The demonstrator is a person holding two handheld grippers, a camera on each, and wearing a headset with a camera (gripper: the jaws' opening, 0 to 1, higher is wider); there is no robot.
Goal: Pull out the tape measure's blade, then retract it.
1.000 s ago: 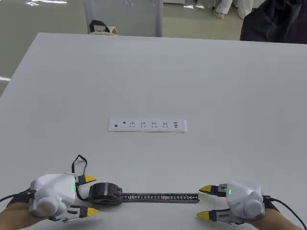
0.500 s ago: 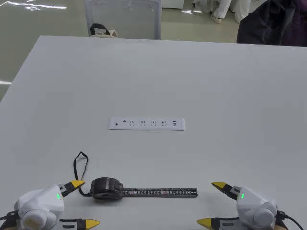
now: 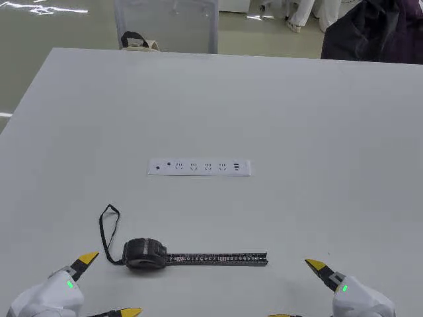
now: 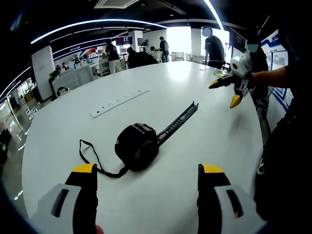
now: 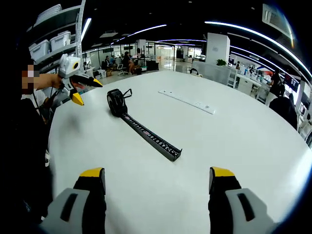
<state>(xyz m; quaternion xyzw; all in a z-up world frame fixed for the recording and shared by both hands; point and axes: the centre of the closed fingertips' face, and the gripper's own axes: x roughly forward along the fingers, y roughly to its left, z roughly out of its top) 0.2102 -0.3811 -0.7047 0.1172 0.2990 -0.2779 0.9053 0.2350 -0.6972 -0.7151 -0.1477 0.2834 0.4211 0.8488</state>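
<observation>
Head view, lower centre: tape measure [image 3: 147, 253], blade [image 3: 218, 258] out; retracting remains. Left gripper [image 3: 108, 284] and right gripper [image 5: 157, 171] flank it, jaws apart, empty.

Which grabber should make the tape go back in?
Probably the left gripper: it is open and faces the black case, where the blade winds in. The right gripper, also open, sits past the blade's far tip.

Tape measure [image 3: 145, 253] lies on the table [image 3: 304, 125], blade [image 3: 218, 258] extending right, power strip [image 3: 199, 167] behind
</observation>
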